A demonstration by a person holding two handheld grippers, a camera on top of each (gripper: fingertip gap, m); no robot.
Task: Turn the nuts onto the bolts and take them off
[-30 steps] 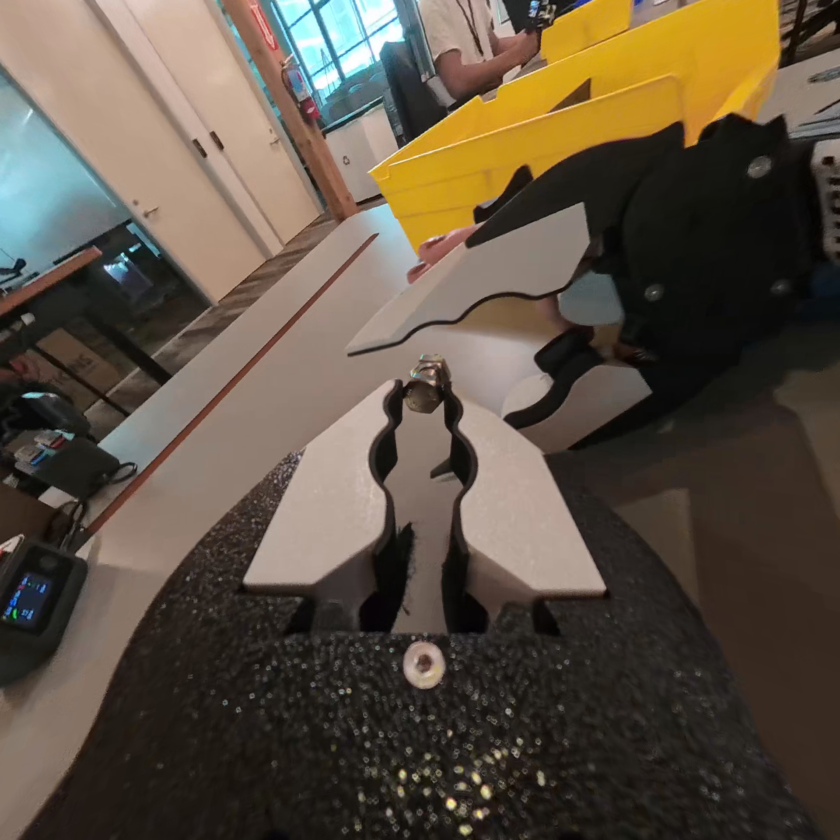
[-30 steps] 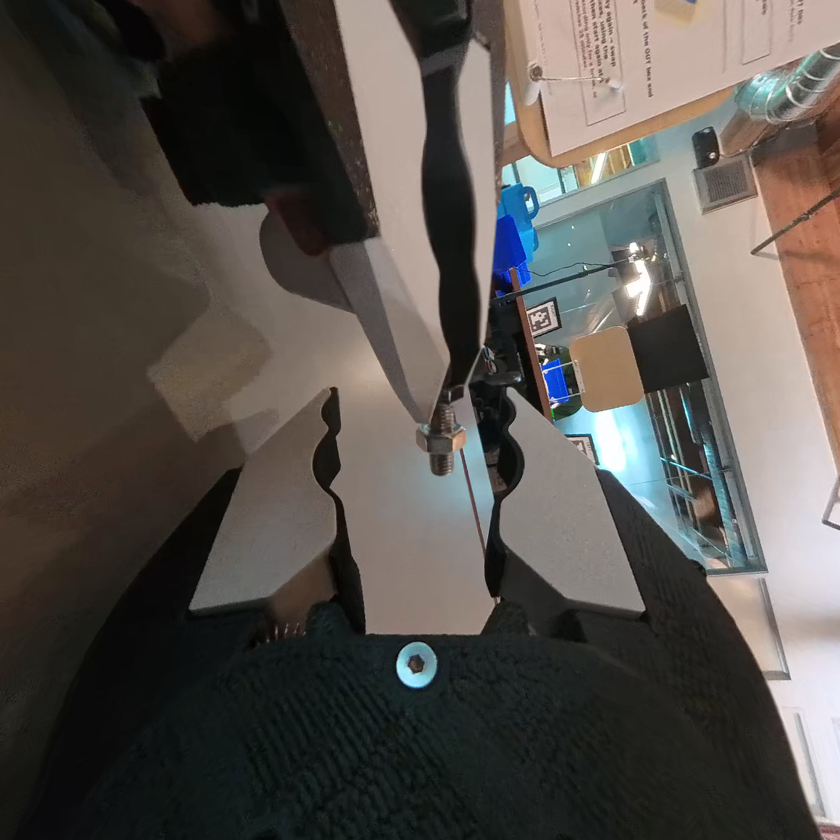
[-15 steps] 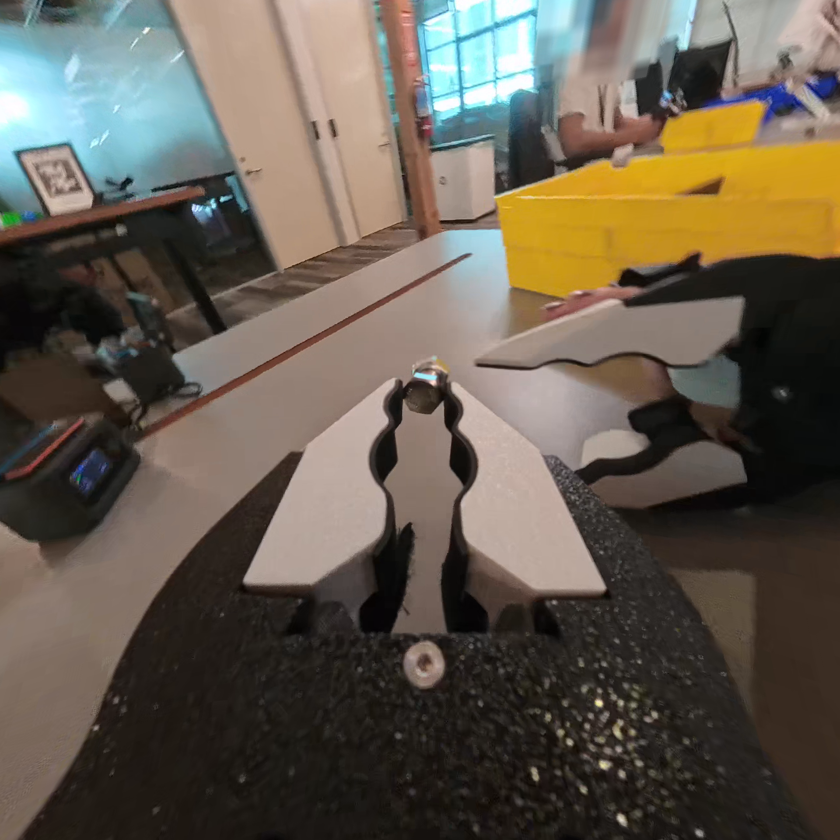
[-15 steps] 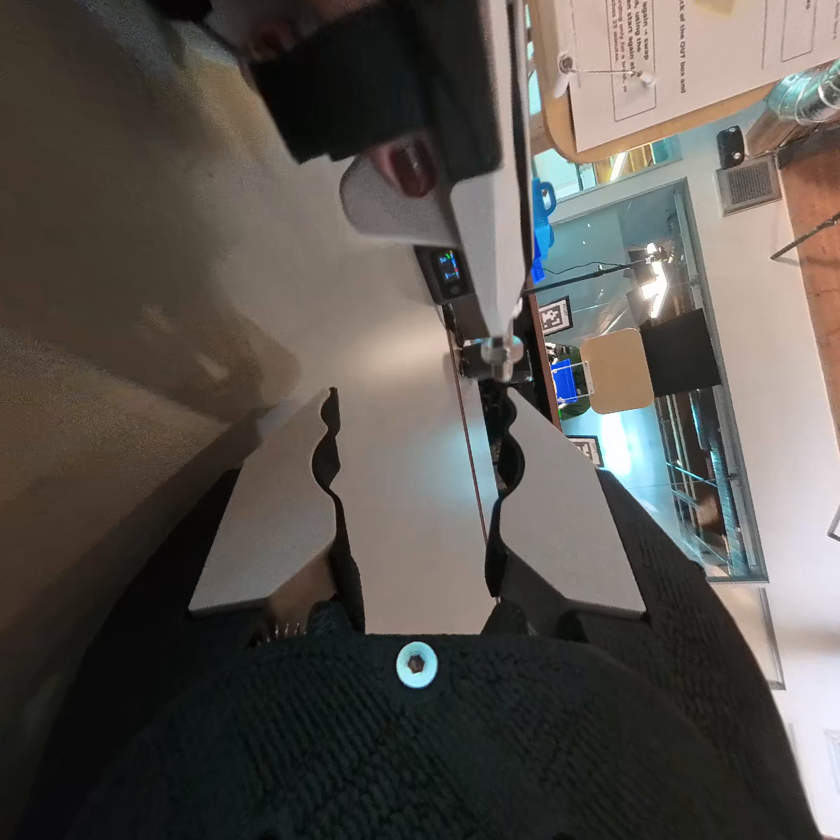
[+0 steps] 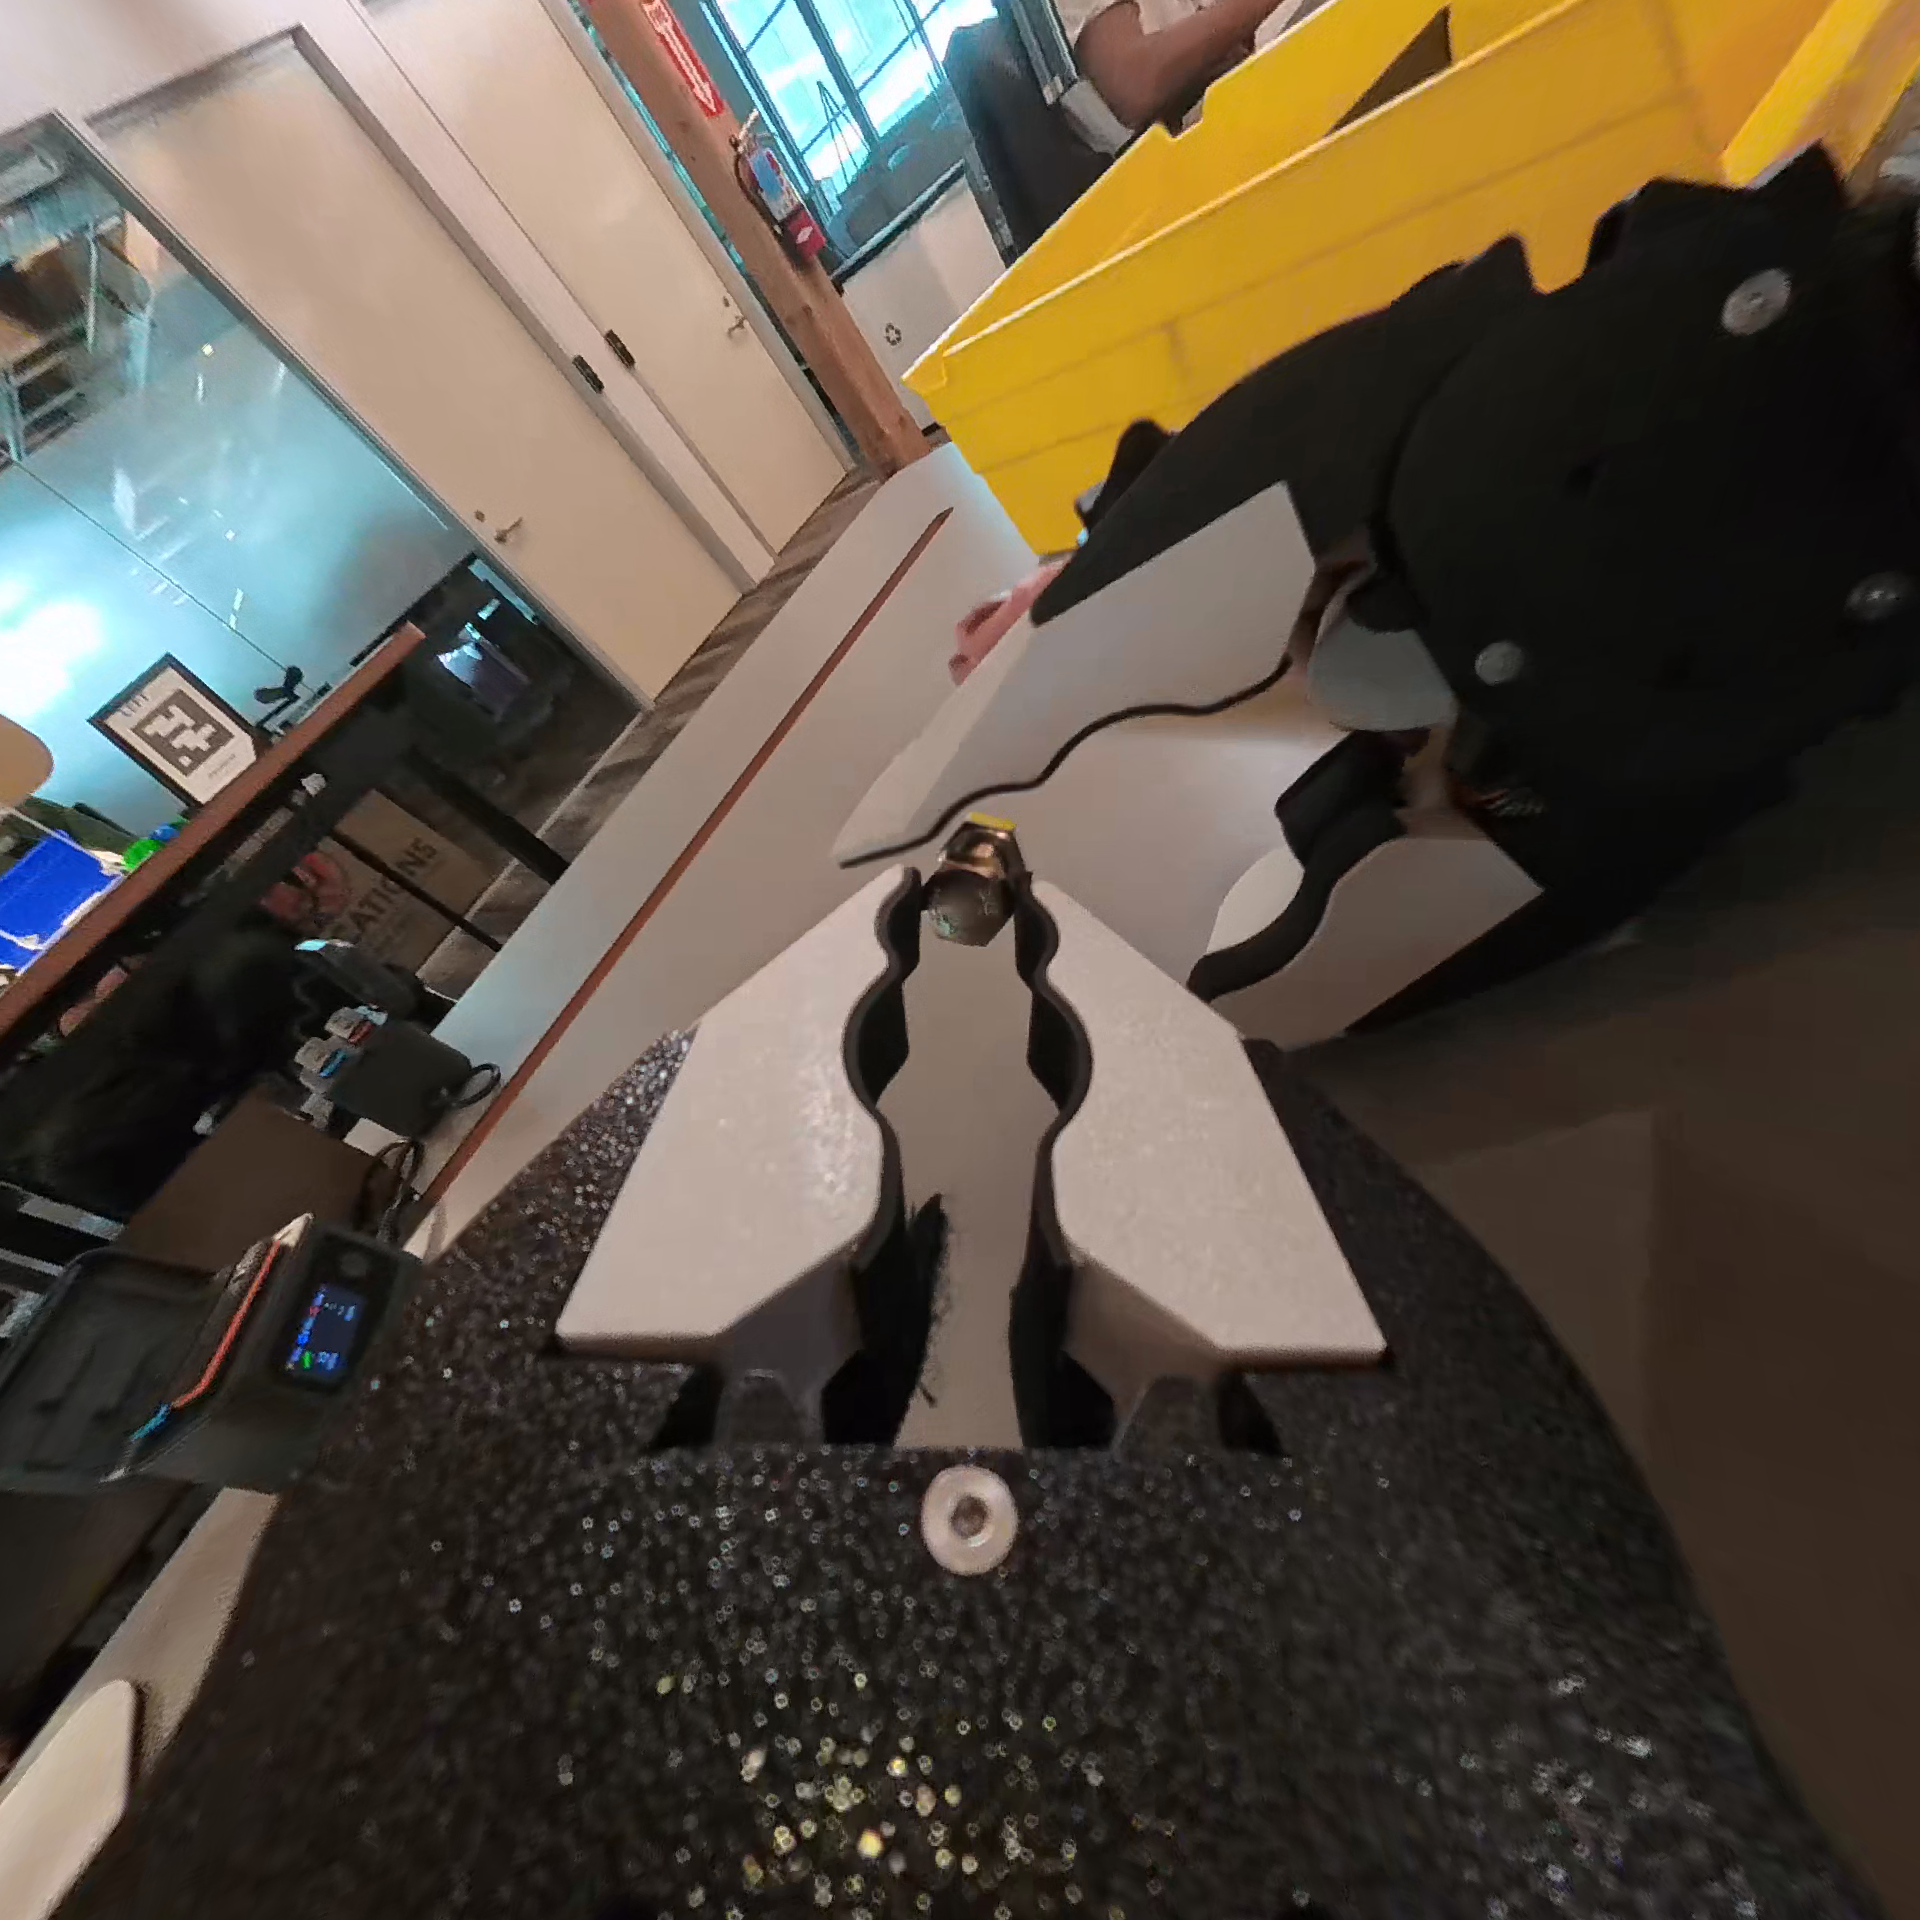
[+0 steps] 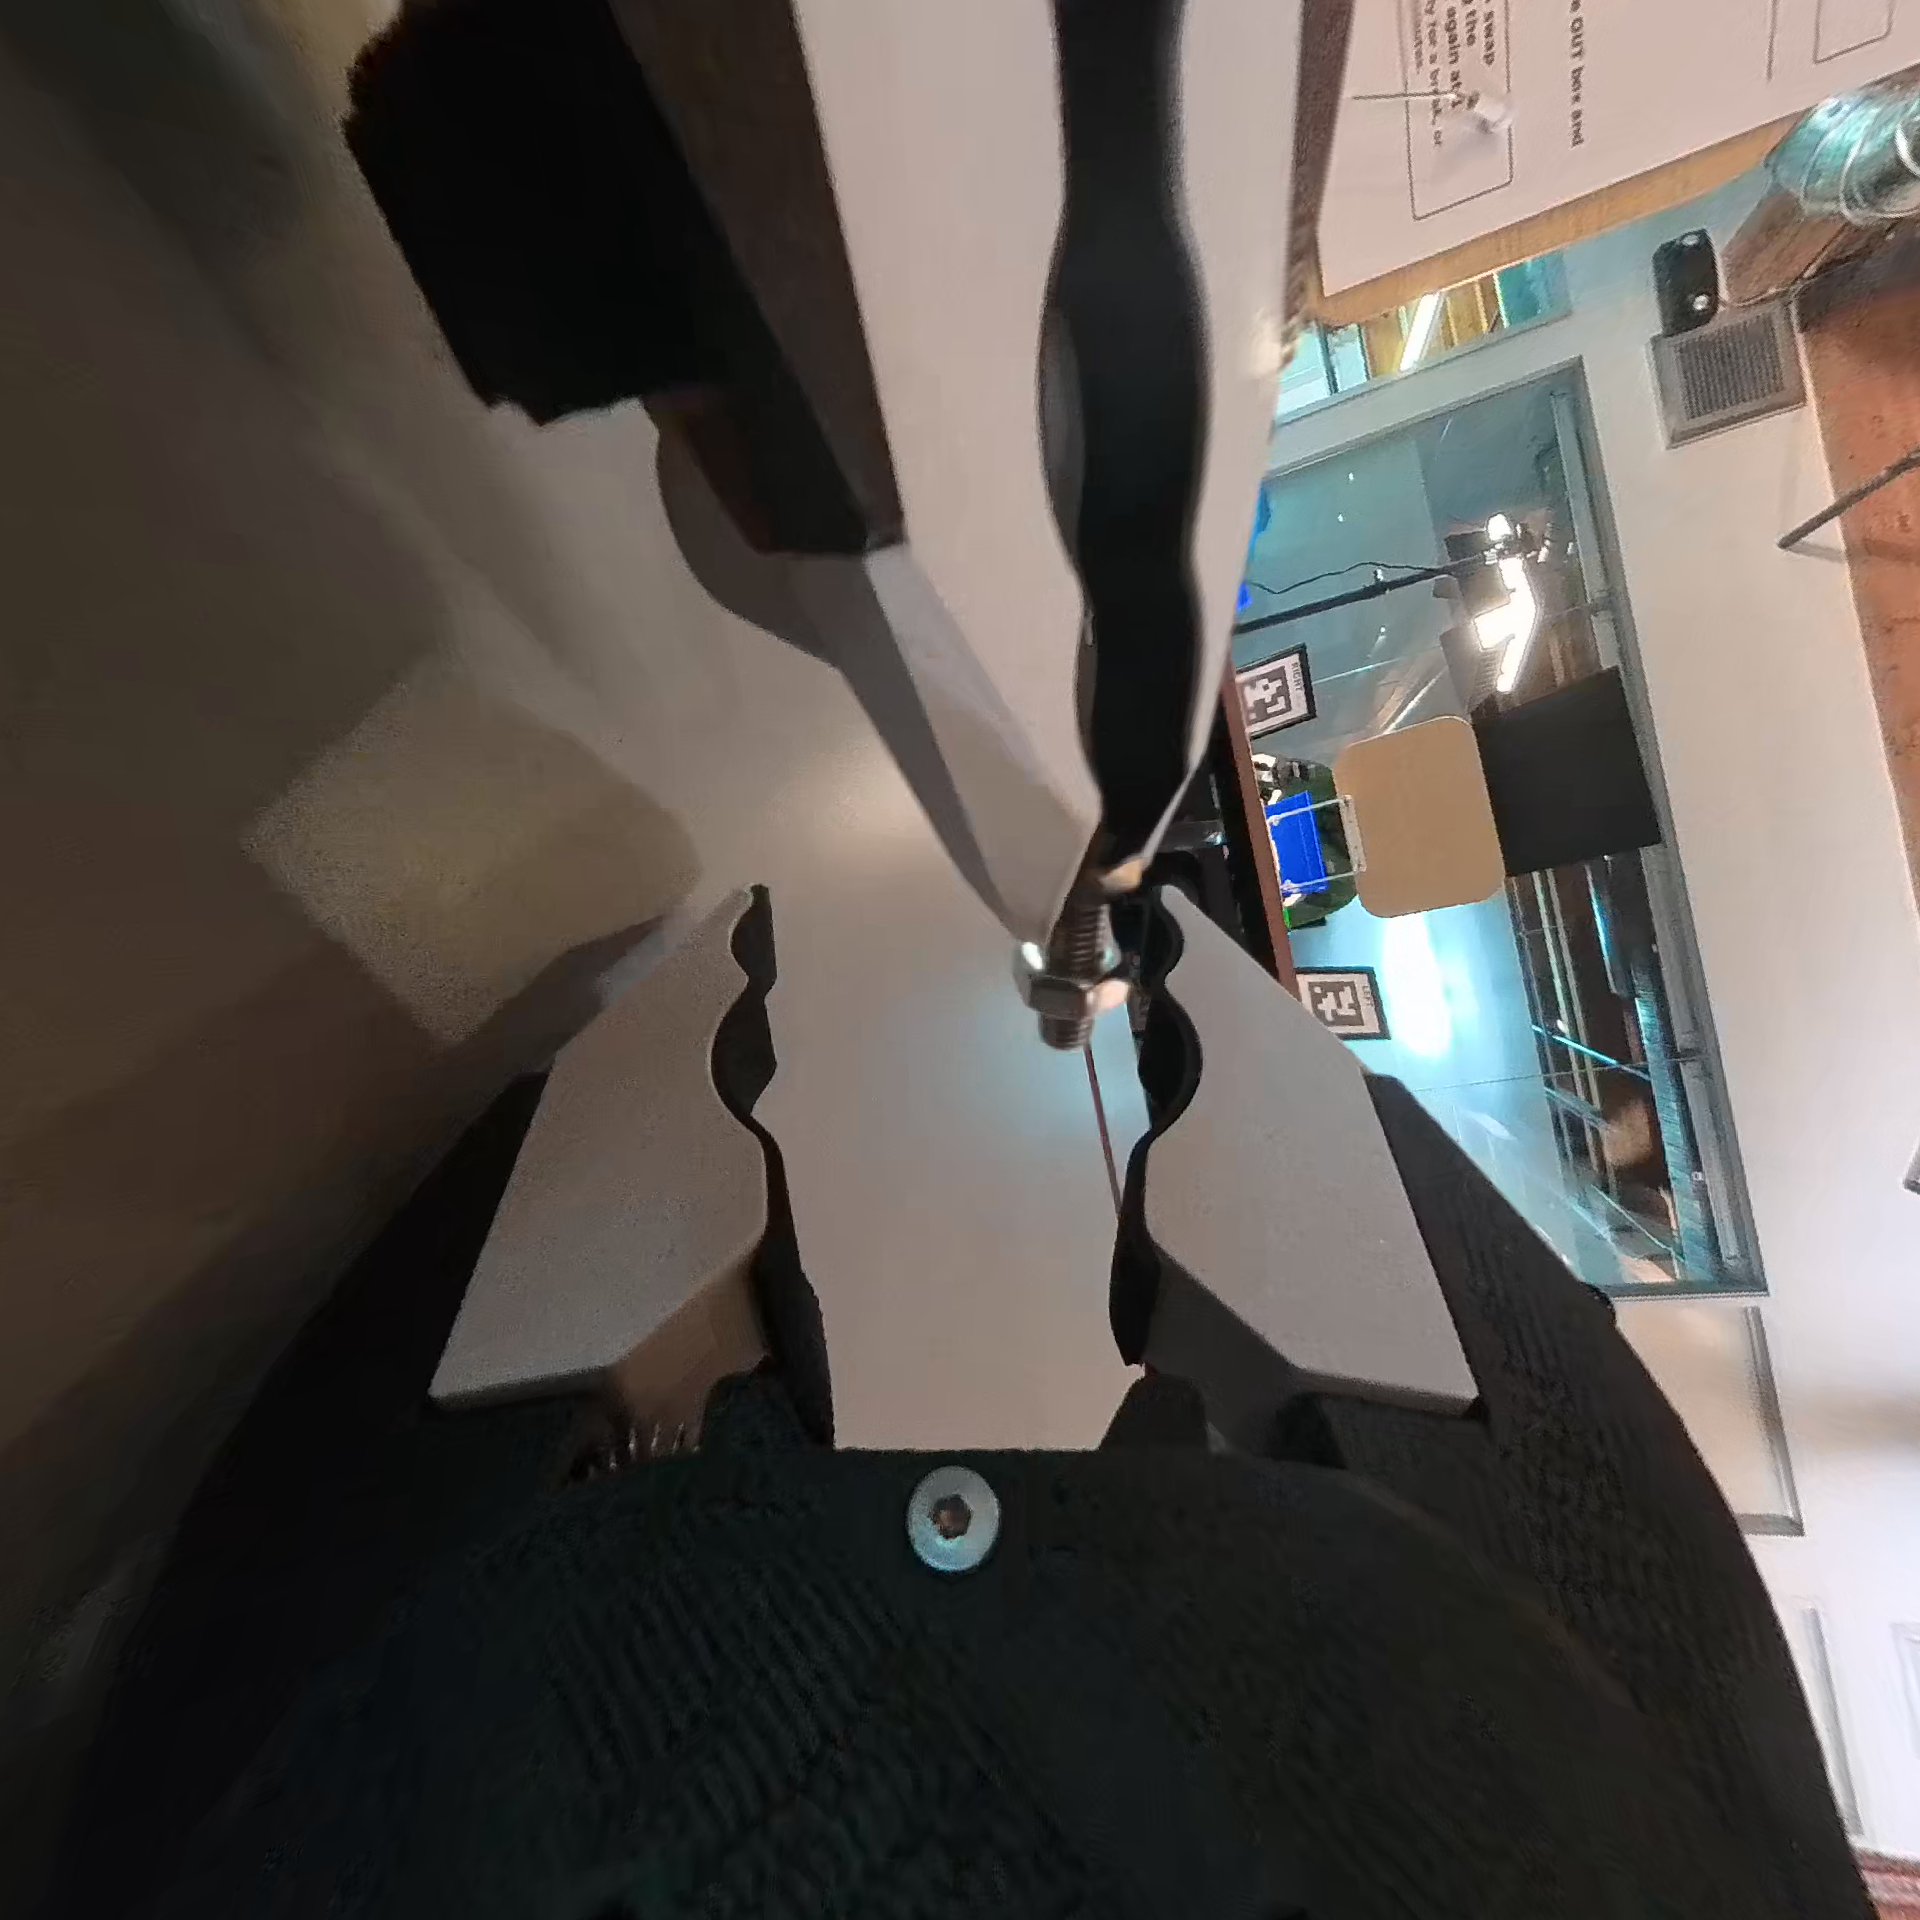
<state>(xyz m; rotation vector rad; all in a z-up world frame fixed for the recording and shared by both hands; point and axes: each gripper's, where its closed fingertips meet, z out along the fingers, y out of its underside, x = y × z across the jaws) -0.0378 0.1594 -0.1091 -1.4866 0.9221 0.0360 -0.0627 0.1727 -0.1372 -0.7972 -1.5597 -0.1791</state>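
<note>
Between my right hand-held gripper [image 6: 961, 966] fingers, spread wide and empty, hangs the nut [image 6: 1070, 992] on its bolt [image 6: 1075, 951], pinched by my left hand-held gripper [image 5: 971, 909] above the worktop [image 5: 1091, 800]; bolt axis points toward my right palm.

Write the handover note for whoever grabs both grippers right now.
Left gripper: shut on the bolt, clamped at its head end, held above the table.
Right gripper: open, fingers either side of the nut, not gripping.
Nut sits on the bolt's thread, near the free end.
Done: nut is threaded on.
Left: close the right gripper on the nut and turn it. Which direction is due cannot be told.
</note>
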